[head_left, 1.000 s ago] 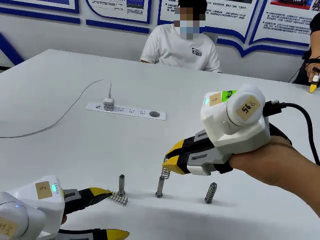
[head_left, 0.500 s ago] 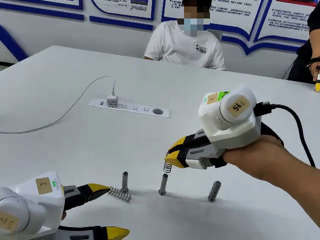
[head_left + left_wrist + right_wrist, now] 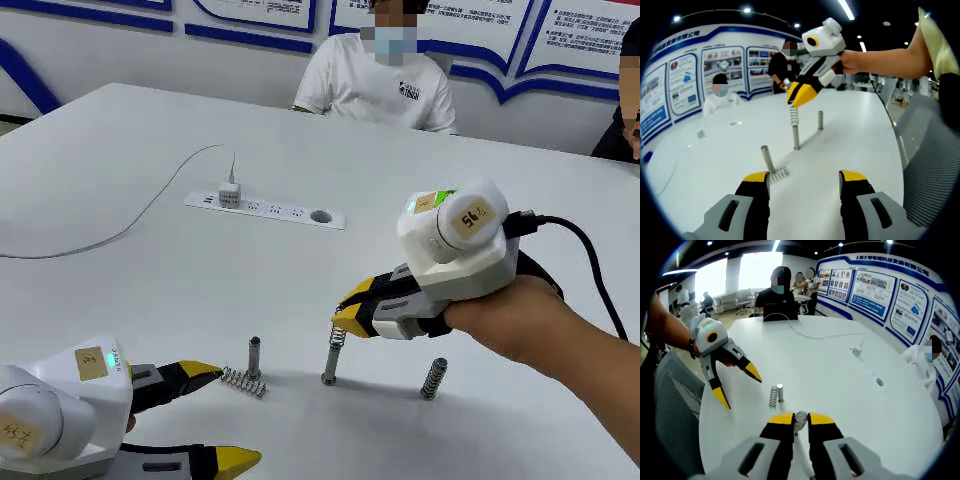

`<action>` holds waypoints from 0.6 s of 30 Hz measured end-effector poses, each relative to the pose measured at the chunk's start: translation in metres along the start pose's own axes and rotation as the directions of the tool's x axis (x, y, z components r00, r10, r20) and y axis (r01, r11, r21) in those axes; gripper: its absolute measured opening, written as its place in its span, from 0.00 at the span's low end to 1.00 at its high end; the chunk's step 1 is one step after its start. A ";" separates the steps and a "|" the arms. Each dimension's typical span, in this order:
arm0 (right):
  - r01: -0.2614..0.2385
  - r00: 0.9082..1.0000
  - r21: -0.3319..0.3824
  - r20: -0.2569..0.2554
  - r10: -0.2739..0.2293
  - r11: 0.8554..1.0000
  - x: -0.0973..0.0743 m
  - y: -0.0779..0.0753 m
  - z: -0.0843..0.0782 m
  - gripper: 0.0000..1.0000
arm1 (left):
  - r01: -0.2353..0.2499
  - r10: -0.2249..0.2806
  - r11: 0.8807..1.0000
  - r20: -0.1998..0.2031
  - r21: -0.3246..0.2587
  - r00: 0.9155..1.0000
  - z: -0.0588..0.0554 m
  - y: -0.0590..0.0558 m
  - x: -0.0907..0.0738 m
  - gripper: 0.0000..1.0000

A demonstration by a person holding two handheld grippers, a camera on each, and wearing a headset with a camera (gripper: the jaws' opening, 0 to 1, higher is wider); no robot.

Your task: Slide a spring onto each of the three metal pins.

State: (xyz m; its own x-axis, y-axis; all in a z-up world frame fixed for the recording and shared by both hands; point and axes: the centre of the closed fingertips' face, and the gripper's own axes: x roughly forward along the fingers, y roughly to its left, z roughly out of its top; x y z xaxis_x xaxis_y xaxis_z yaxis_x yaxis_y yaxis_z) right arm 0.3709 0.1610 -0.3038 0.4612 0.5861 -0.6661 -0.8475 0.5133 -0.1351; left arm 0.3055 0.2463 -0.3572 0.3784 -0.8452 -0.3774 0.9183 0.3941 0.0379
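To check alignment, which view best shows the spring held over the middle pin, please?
Left gripper view: the spring hangs side-on from the right gripper above the pin. Head view shows it small; right gripper view, end-on.

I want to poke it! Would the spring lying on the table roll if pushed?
Probably, yes: the spring lies on its side on the smooth table, so it may roll, though the pin beside it might stop it. Its thin open coils likely squash easily when pinched.

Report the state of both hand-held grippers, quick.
Left hand-held gripper: open, holding nothing.
Right hand-held gripper: shut on a spring above the middle pin.
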 end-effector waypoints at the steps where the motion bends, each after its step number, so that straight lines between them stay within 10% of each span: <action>1: 0.000 1.000 0.001 -0.001 0.000 1.000 0.001 0.000 -0.001 0.11 | 0.000 0.000 1.000 0.000 -0.001 1.000 0.000 0.000 0.000 0.57; 18: 0.001 0.999 0.019 -0.047 0.000 1.000 0.021 0.002 -0.026 0.12 | 0.002 -0.002 1.000 -0.005 -0.002 1.000 -0.002 0.001 0.000 0.55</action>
State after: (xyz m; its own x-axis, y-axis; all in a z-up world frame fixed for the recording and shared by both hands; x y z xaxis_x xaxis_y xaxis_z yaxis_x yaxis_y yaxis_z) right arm 0.3717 0.1580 -0.3373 0.4484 0.5563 -0.6996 -0.8419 0.5257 -0.1216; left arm 0.3058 0.2473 -0.3590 0.3763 -0.8442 -0.3818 0.9186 0.3936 0.0351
